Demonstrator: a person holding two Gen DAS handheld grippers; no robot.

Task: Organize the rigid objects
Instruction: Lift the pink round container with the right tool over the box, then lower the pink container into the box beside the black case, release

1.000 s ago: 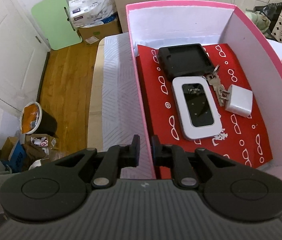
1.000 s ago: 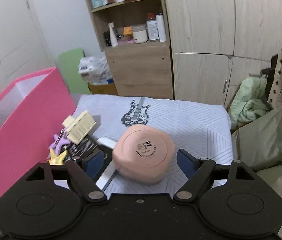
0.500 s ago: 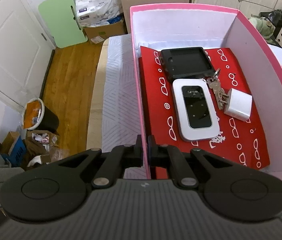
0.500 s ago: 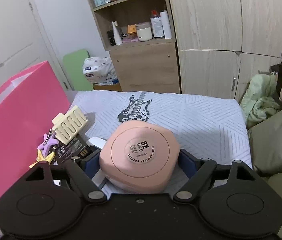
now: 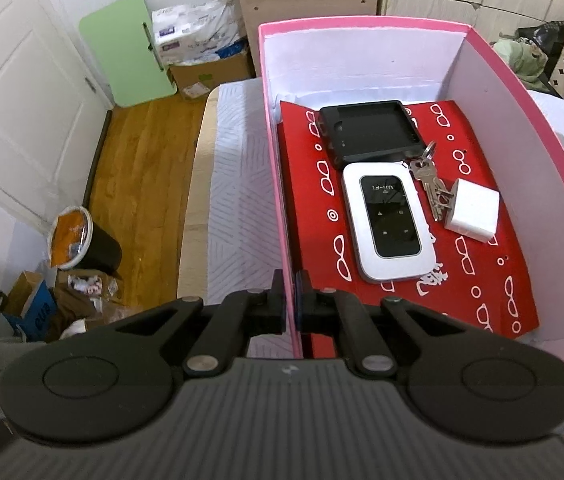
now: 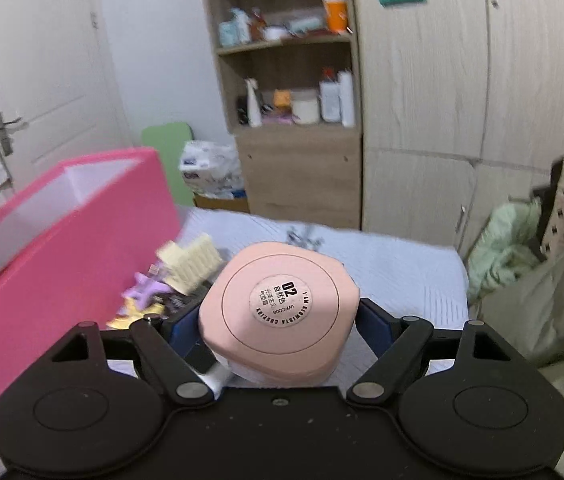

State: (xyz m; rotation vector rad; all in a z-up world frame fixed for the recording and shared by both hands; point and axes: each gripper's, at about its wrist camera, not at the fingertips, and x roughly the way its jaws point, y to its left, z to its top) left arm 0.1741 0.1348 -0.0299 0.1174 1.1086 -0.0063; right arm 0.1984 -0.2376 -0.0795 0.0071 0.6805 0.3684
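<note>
The left gripper (image 5: 289, 300) is pinched tight on the near-left wall of the pink cardboard box (image 5: 278, 184), steadying it on the bed. The right gripper (image 6: 278, 320) is clamped on the rounded pink plastic compact case (image 6: 282, 312), lifted off the white quilted bedspread (image 6: 393, 264). I'd keep it level, clear the box's rim, then set it on bare red lining (image 5: 481, 280) by the near-right corner.

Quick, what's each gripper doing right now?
Left gripper: shut on the pink box wall.
Right gripper: shut on the pink compact case.
</note>
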